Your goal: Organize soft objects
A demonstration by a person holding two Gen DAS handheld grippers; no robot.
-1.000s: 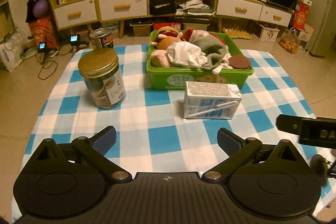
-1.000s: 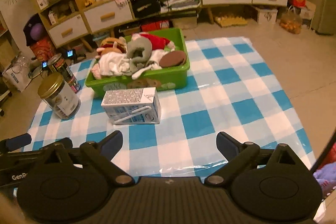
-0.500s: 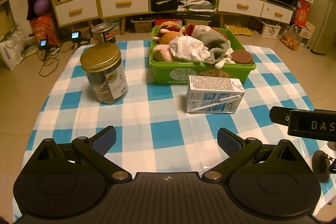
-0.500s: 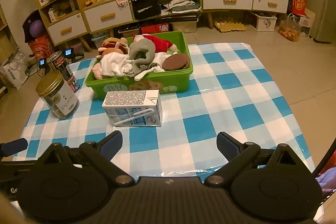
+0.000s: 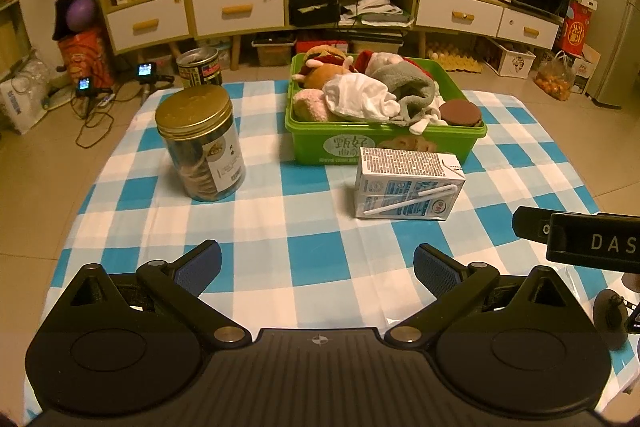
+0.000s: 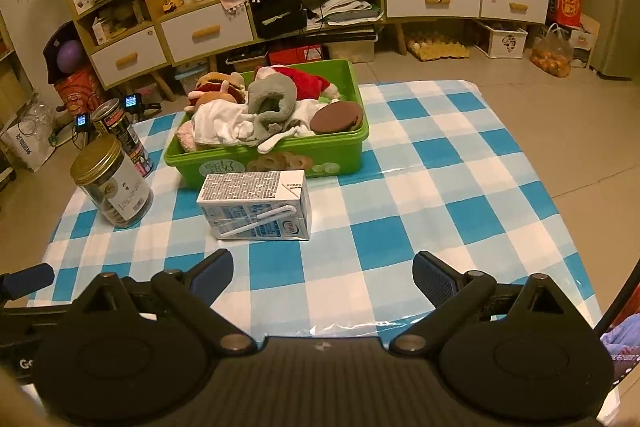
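A green bin [image 5: 384, 147] [image 6: 272, 159] stands at the far side of the blue checked table. It holds several soft things: a white cloth [image 5: 360, 99] [image 6: 220, 125], a grey plush [image 5: 408, 87] [image 6: 272, 103], a red plush [image 6: 300, 79], a brown plush [image 5: 324, 71] and a brown round pad [image 5: 460, 113] [image 6: 336, 117]. My left gripper [image 5: 316, 263] is open and empty above the near table. My right gripper [image 6: 322, 271] is open and empty, to the right of the left one.
A milk carton [image 5: 408, 187] [image 6: 256, 207] lies on its side in front of the bin. A gold-lidded jar [image 5: 200, 143] [image 6: 110, 183] stands at the left, a tin can [image 5: 200, 67] [image 6: 120, 135] behind it. Cabinets and floor clutter lie beyond.
Both grippers have pulled back and risen a little from the bin, so the table objects look slightly farther. Both stay open and empty.
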